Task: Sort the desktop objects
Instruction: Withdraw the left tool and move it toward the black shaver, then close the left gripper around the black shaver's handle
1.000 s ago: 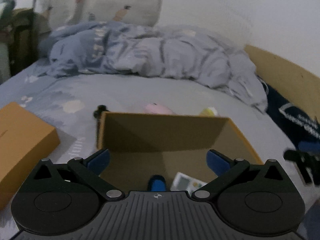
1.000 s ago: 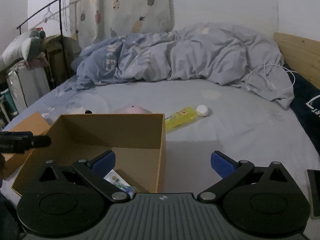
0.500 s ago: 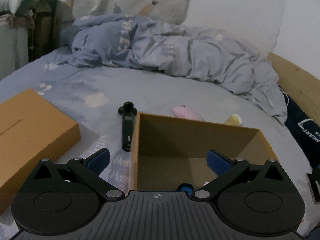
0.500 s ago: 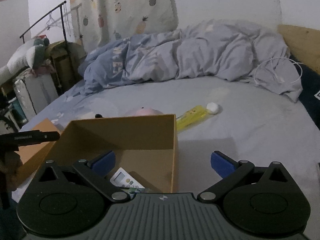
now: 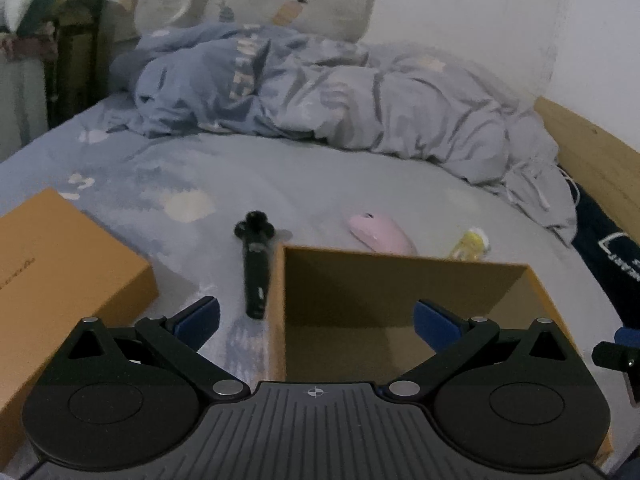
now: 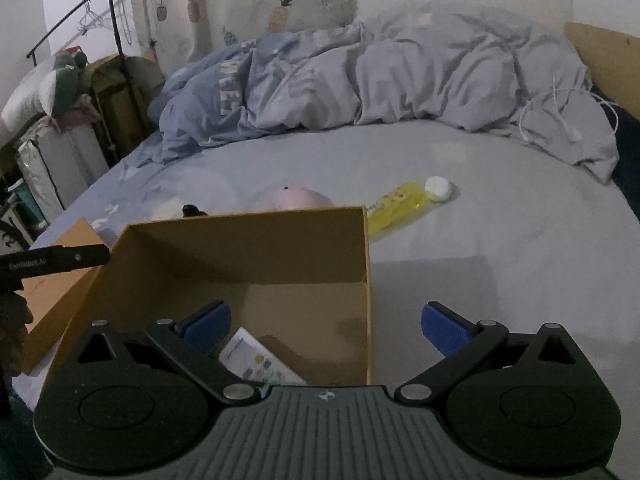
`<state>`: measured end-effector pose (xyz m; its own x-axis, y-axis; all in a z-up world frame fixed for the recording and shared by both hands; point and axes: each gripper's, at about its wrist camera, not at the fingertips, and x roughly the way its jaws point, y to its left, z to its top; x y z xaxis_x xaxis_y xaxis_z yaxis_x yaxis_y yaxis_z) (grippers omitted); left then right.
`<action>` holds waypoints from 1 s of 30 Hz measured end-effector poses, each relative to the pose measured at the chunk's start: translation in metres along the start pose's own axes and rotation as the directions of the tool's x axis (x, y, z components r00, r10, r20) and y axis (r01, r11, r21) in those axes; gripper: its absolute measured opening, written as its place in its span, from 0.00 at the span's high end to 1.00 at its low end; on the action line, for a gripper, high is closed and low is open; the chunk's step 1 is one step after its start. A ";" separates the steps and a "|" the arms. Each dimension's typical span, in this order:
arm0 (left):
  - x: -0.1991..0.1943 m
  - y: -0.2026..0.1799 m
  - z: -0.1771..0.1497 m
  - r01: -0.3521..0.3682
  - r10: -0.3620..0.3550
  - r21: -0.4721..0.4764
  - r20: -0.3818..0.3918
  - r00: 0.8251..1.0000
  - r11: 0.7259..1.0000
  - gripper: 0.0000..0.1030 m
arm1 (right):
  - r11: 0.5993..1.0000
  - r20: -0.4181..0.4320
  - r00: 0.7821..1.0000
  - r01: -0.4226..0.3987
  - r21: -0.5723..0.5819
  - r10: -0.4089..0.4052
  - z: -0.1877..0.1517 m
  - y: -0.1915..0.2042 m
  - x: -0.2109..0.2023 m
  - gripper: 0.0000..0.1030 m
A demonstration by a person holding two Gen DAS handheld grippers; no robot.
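Both claws, left (image 5: 316,316) and right (image 6: 326,322), hung released over the open box (image 6: 304,252) holding a remote (image 6: 260,362); black handle (image 5: 256,268), pink mouse (image 5: 380,234) and yellow bottle (image 6: 400,204) lay beside the box on the bed (image 6: 500,232), apparently awaiting sorting.

An open tan cardboard box (image 6: 256,256) sits upright on the bed (image 6: 480,240); a white card-like remote (image 6: 260,362) lies flat on its floor. A black handle-shaped gadget (image 5: 256,264) lies just beside the box's left wall. Behind the box rests a pink mouse (image 5: 378,234), and near it a yellow bottle (image 6: 400,206) with a white cap lies on its side.
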<state>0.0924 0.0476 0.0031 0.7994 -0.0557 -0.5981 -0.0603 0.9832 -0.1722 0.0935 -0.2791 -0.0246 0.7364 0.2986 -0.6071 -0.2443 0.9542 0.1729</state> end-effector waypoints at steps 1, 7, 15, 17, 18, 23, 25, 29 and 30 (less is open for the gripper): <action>0.002 0.002 0.004 -0.005 0.005 -0.004 0.000 1.000 1.000 0.00 | 1.000 0.006 1.000 0.000 -0.003 0.000 0.003 0.001 0.001 0.00; 0.016 0.008 0.027 -0.037 0.037 0.001 0.001 0.999 0.999 0.00 | 1.000 0.033 0.999 -0.004 -0.015 0.004 0.026 0.005 0.014 0.00; 0.055 0.014 0.051 -0.059 0.058 -0.017 -0.048 0.997 0.998 0.00 | 0.999 0.033 0.998 -0.046 0.004 0.046 0.045 0.001 0.038 0.00; 0.066 0.015 0.058 -0.069 0.067 -0.024 -0.062 0.996 0.997 0.00 | 0.999 0.026 0.998 -0.050 0.018 0.049 0.047 -0.001 0.045 0.00; 0.072 0.016 0.061 -0.074 0.072 -0.028 -0.069 0.995 0.997 0.00 | 0.998 0.022 0.998 -0.052 0.028 0.052 0.048 -0.002 0.049 0.00; 0.104 0.027 0.076 -0.101 0.095 -0.054 -0.114 0.989 0.993 0.00 | 0.997 0.020 0.998 -0.062 0.053 0.061 0.058 -0.006 0.062 0.00; 0.117 0.033 0.081 -0.110 0.099 -0.077 -0.142 0.985 0.991 0.00 | 0.997 0.025 0.998 -0.061 0.054 0.060 0.063 -0.006 0.067 0.00; 0.142 0.043 0.086 -0.112 0.090 -0.102 -0.194 0.977 0.989 0.00 | 0.994 0.037 0.997 -0.072 0.076 0.070 0.069 -0.007 0.076 0.00; 0.147 0.045 0.086 -0.109 0.086 -0.105 -0.207 0.975 0.989 0.00 | 0.994 0.038 0.997 -0.075 0.084 0.072 0.069 -0.007 0.078 0.00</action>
<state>0.2589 0.0985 -0.0253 0.6502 -0.0062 -0.7598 -0.2093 0.9598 -0.1869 0.1962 -0.2614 -0.0194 0.7402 0.3670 -0.5634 -0.2447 0.9275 0.2827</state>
